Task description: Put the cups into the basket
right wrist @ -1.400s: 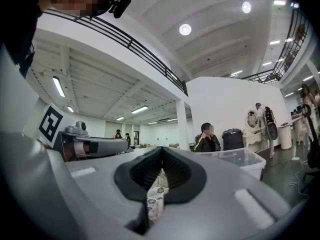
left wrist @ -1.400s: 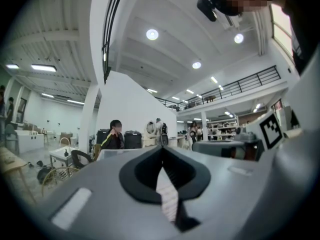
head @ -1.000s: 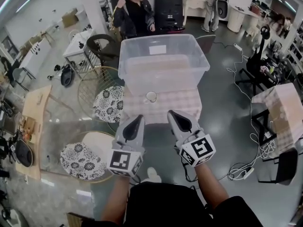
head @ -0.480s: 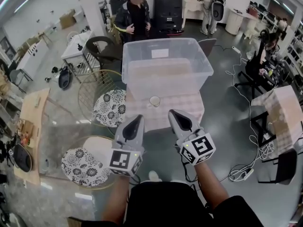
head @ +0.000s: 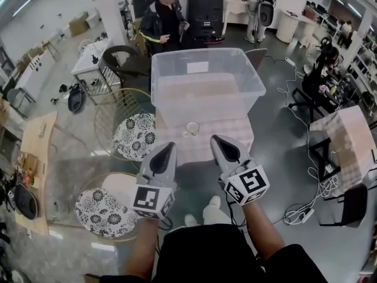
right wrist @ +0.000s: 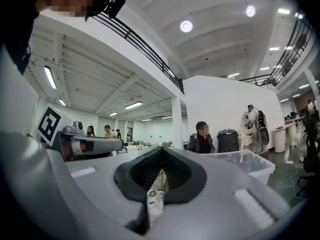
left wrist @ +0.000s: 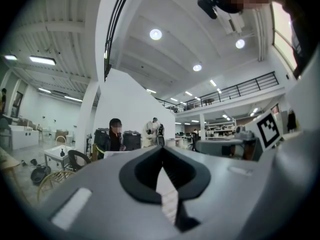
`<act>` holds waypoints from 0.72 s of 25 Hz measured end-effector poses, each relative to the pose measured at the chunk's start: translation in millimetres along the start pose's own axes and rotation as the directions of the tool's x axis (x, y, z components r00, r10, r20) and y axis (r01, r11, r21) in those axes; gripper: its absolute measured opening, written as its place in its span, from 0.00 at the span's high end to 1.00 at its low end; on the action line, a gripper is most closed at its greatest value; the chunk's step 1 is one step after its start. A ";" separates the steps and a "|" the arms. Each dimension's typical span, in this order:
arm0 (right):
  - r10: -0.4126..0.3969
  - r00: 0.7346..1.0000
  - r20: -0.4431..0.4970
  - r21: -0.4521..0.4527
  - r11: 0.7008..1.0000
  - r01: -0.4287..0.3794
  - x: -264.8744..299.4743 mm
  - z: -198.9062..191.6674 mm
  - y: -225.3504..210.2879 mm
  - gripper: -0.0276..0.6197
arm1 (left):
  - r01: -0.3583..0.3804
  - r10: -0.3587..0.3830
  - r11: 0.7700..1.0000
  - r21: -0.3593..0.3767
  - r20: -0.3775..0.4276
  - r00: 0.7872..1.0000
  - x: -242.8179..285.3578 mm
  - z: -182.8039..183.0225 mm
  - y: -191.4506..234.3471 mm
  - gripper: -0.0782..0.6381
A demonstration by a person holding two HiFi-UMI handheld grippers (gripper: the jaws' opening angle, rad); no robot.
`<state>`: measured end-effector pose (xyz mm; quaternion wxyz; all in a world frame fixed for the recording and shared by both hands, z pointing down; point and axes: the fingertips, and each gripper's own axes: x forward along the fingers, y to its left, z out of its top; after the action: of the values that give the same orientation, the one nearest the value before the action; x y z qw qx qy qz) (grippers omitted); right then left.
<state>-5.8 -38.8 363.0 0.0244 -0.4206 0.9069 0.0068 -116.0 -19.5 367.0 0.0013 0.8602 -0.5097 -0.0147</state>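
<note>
One clear cup (head: pixel 192 127) is in sight, standing upright on the checkered tabletop (head: pixel 227 131) with its long axis vertical and its mouth pointing up, so that the head view shows it from above as a small pale ring. It sits just on the near side of the clear plastic basket (head: pixel 203 102), a large box-shaped tub that takes up the far part of the tabletop; whether cup and tub wall touch cannot be told. The cup is too small and see-through to show whether it holds anything, and neither gripper view makes it out. The left gripper (head: pixel 171 147) and right gripper (head: pixel 215 139) are held side by side at the near edge of the tabletop, both pointing toward the basket, well short of the cup and covering part of that edge. In the left gripper view the fingers (left wrist: pixel 145 171) meet at their tips with nothing between them, and only a strip of checkered cloth shows through the notch below. In the right gripper view the fingers (right wrist: pixel 180 174) are likewise closed and empty, with one corner of the basket visible to the right.
</note>
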 end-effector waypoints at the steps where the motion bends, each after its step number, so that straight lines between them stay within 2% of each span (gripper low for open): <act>1: -0.001 1.000 -0.001 -0.002 1.000 0.001 2.4 0.0 -2.1 0.95 | 0.002 -0.002 1.000 -0.002 0.000 1.000 2.9 -0.1 1.4 0.89; 9: 0.017 1.000 0.008 -0.002 1.000 -0.017 32.6 0.8 -19.2 0.95 | -0.008 0.008 1.000 0.005 0.008 1.000 27.4 -3.8 19.2 0.89; 13: 0.033 0.999 0.005 0.005 0.999 -0.033 50.1 -2.6 -29.5 0.95 | 0.013 -0.013 1.000 0.014 0.017 1.000 46.3 -3.6 21.6 0.89; 18: 0.048 0.999 -0.003 0.013 0.999 -0.048 74.1 -6.8 -46.9 0.95 | -0.004 0.004 1.000 -0.004 0.008 1.000 73.4 -6.7 37.0 0.88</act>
<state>-18.1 -125.9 366.5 0.0257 -0.3987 0.9167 0.0009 -113.1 -101.7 372.6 0.0012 0.8591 -0.5115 -0.0190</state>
